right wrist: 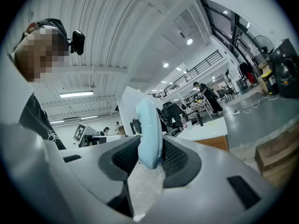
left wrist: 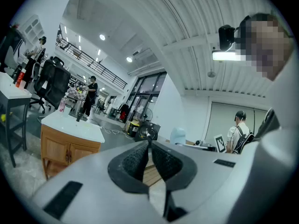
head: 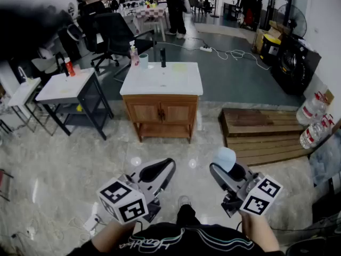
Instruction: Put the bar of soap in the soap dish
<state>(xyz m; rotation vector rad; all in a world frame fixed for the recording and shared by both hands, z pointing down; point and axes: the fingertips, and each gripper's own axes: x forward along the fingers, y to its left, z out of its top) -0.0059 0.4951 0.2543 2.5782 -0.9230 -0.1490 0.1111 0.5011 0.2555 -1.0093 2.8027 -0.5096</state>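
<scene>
My right gripper (head: 221,169) is shut on a pale blue bar of soap (head: 224,158), which stands on edge between the black pads (right wrist: 175,155) and sticks out past the tips. In the right gripper view the soap (right wrist: 147,125) fills the gap between the jaws. My left gripper (head: 169,164) is shut with nothing in it, its pads (left wrist: 138,162) meeting at the tip. Both are held level, low over the floor, well short of the wooden vanity with a white top (head: 161,79). A flat pale yellow thing (head: 179,67) lies on that top, perhaps the soap dish.
On the vanity stand a black faucet (head: 163,57), a pink bottle (head: 134,55) and a cup (head: 144,61). A side table (head: 69,85) stands to its left, a wooden pallet (head: 261,132) and water bottles (head: 311,108) to its right. A person (head: 173,7) stands far behind.
</scene>
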